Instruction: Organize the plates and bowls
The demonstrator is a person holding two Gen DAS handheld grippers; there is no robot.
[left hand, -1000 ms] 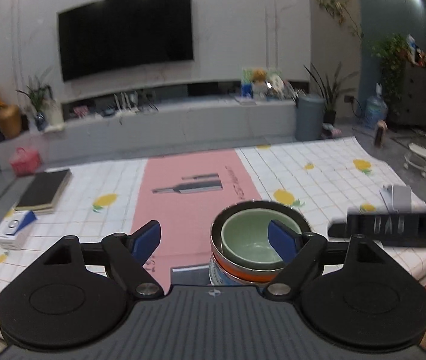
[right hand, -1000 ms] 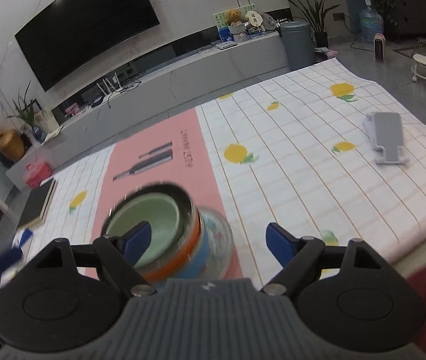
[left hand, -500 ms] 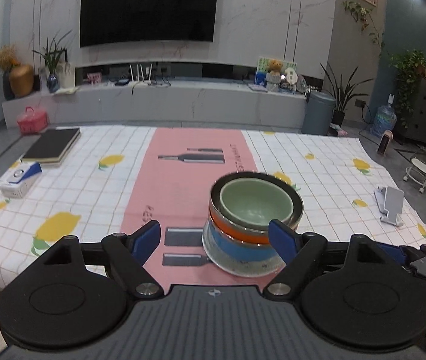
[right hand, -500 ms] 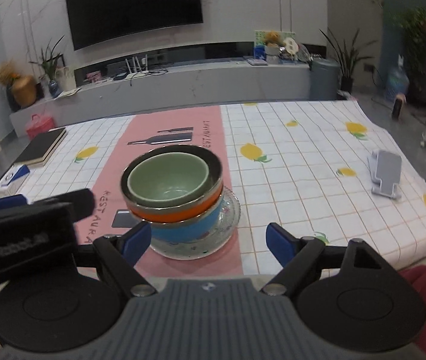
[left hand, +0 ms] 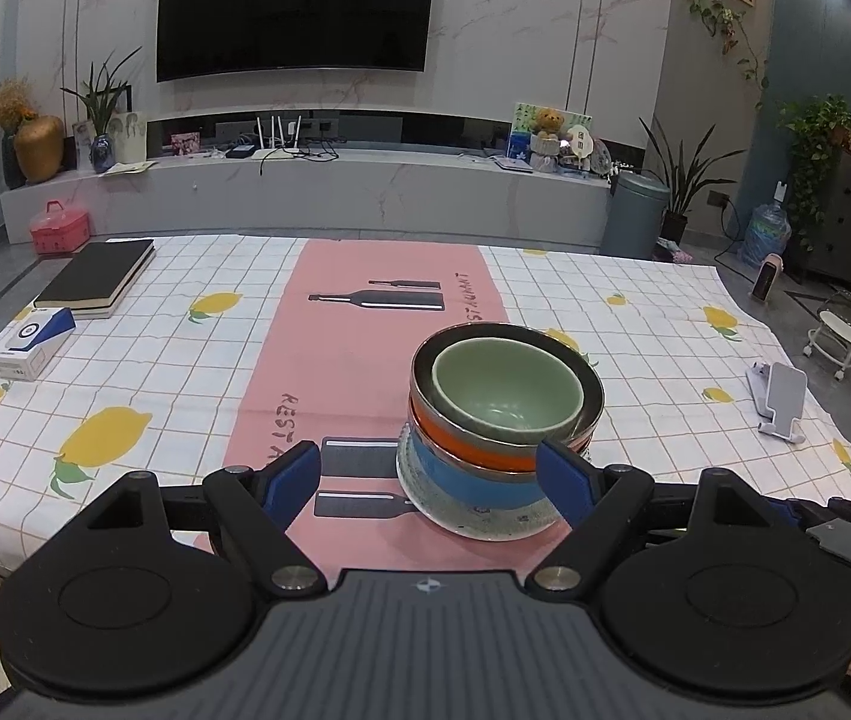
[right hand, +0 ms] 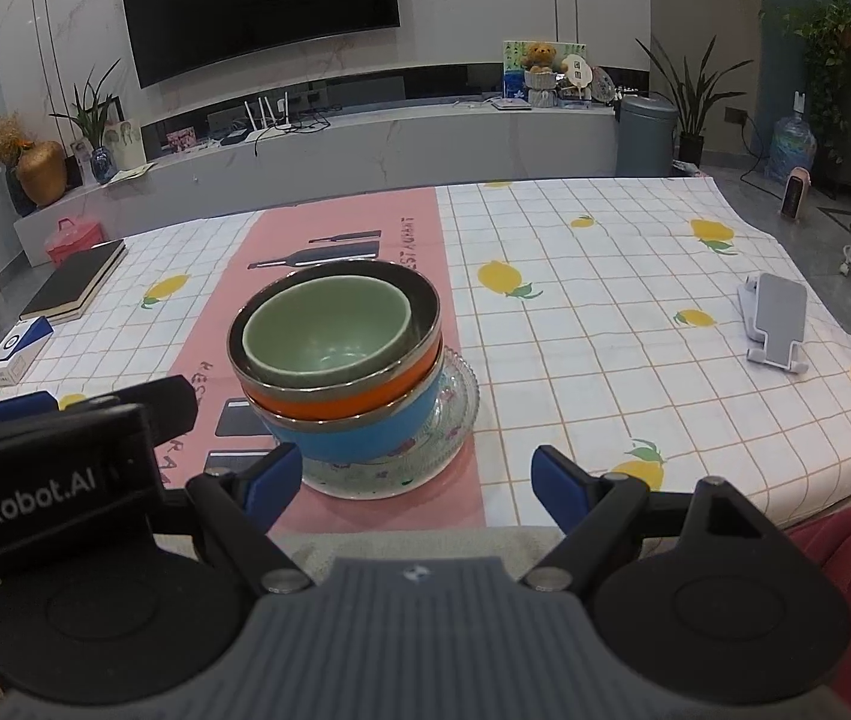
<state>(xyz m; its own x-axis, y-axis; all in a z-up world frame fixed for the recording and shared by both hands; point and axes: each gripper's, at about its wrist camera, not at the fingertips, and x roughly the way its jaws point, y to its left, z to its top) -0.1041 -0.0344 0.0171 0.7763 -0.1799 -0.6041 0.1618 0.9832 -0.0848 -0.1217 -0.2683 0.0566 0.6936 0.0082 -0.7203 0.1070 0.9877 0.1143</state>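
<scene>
A stack stands on the pink strip of the tablecloth: a clear glass plate (right hand: pixel 455 420) at the bottom, a blue bowl (right hand: pixel 365 429), an orange bowl (right hand: pixel 359 393) with a steel rim, and a green bowl (right hand: pixel 329 330) nested on top. In the left wrist view the same green bowl (left hand: pixel 506 390) tops the stack, over the blue bowl (left hand: pixel 473 480). My left gripper (left hand: pixel 434 480) is open in front of the stack, which is set toward its right finger. My right gripper (right hand: pixel 407 483) is open too, just short of the plate, holding nothing. The left gripper's body (right hand: pixel 59 456) shows at the right wrist view's left edge.
A dark book (left hand: pixel 98 276) and a blue-white box (left hand: pixel 35 342) lie at the table's far left. A grey phone stand (right hand: pixel 776 324) sits at the right. A low TV bench and a grey bin (left hand: pixel 632 216) stand beyond the table's far edge.
Both views have rolled level and drawn back from the stack. The whole stack with its plate now shows in front of both grippers. Both grippers stay open and empty.
</scene>
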